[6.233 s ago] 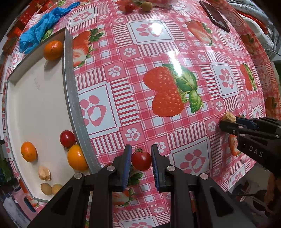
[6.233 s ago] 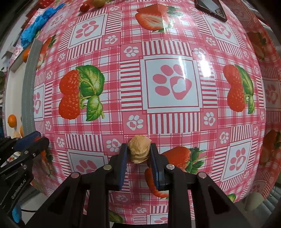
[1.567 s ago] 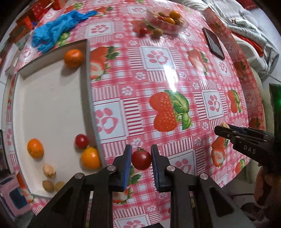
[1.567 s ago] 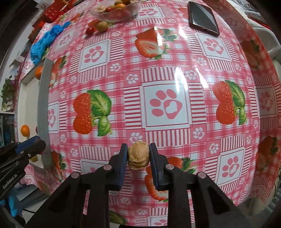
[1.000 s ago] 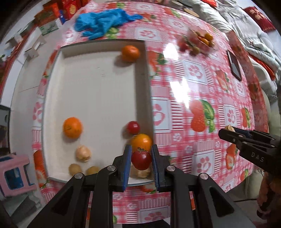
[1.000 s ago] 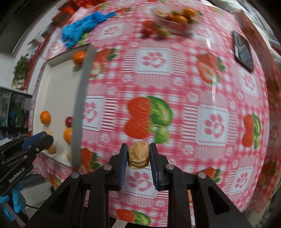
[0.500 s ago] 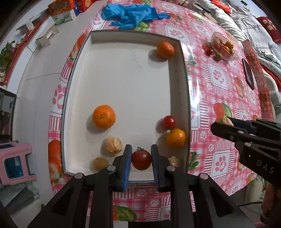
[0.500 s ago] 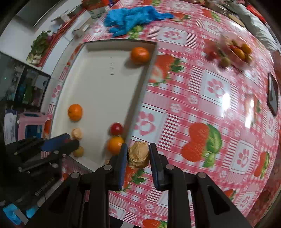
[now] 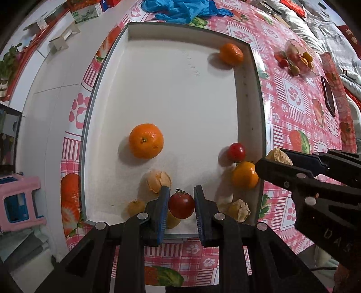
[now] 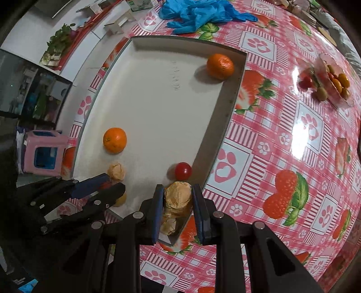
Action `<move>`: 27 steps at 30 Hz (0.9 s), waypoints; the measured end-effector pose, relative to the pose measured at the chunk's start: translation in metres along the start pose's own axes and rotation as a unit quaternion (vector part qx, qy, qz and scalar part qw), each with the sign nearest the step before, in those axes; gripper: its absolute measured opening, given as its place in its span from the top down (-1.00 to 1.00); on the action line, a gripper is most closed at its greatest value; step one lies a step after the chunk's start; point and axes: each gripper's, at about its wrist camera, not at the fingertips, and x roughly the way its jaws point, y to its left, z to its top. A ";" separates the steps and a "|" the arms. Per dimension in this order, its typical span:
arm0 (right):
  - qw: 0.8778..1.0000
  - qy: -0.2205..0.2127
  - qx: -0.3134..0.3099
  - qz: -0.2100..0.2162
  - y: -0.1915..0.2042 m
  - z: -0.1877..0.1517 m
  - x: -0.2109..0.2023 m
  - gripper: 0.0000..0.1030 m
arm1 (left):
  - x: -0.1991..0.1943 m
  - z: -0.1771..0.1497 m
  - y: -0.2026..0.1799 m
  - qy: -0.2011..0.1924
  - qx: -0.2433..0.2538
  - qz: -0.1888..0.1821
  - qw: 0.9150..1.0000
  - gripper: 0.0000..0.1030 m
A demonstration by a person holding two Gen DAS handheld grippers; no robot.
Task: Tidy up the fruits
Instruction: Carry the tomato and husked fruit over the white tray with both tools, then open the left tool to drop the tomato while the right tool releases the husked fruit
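My left gripper (image 9: pixel 181 204) is shut on a red cherry tomato (image 9: pixel 181 206) and holds it over the near end of the white tray (image 9: pixel 176 101). My right gripper (image 10: pixel 177 198) is shut on a tan papery husk fruit (image 10: pixel 178 196) above the tray's near right corner; it shows in the left wrist view (image 9: pixel 268 161) too. In the tray lie two large oranges (image 9: pixel 146 144) (image 9: pixel 231 54), a small orange fruit (image 9: pixel 244 174), a red tomato (image 9: pixel 236 151), a peeled mandarin (image 9: pixel 158 181) and husk fruits (image 9: pixel 239 210).
A clear bowl of small fruits (image 10: pixel 334 84) stands at the far right on the pink strawberry tablecloth (image 10: pixel 282 139). Blue gloves (image 10: pixel 198 11) lie beyond the tray. A dark phone (image 9: pixel 328 95) lies at right. A pink stool (image 10: pixel 42 151) stands on the floor at left.
Both grippers have moved left from over the tablecloth to over the tray's near end, each still holding its fruit. The tray now fills the middle of both views.
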 end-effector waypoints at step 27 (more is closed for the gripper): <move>0.999 0.030 -0.005 0.013 0.001 0.013 0.021 0.02 | -0.003 0.000 -0.002 -0.005 0.013 0.039 0.999 -0.57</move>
